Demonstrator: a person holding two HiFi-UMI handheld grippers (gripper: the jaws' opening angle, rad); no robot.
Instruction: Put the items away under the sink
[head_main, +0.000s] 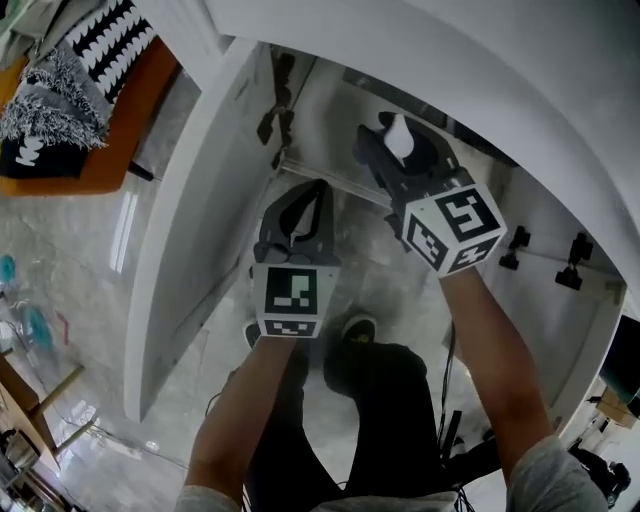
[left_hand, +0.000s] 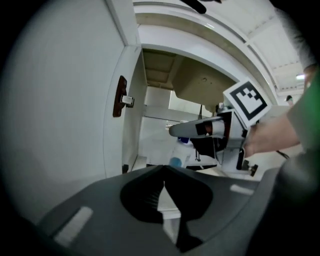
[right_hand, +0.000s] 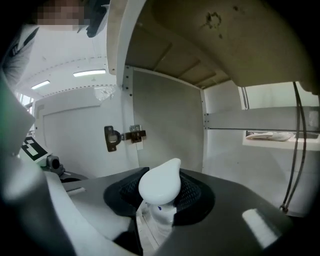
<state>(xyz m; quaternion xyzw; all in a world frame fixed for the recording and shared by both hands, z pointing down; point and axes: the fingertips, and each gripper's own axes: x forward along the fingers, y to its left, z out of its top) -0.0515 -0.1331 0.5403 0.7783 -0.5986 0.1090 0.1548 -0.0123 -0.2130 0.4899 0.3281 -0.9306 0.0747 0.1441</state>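
Note:
My right gripper is shut on a white bottle with a rounded cap, held at the mouth of the open cabinet under the sink. In the right gripper view the bottle's cap sits between the jaws, its body hidden below them. The left gripper view shows that bottle pointing left out of the right gripper. My left gripper hangs lower and to the left, shut with nothing in it; its jaws meet along a thin line.
The left cabinet door stands open, with hinges on its frame. The sink basin's underside overhangs the cabinet, and a hose hangs at the right. A blue-capped bottle stands inside. A shoe is below the grippers.

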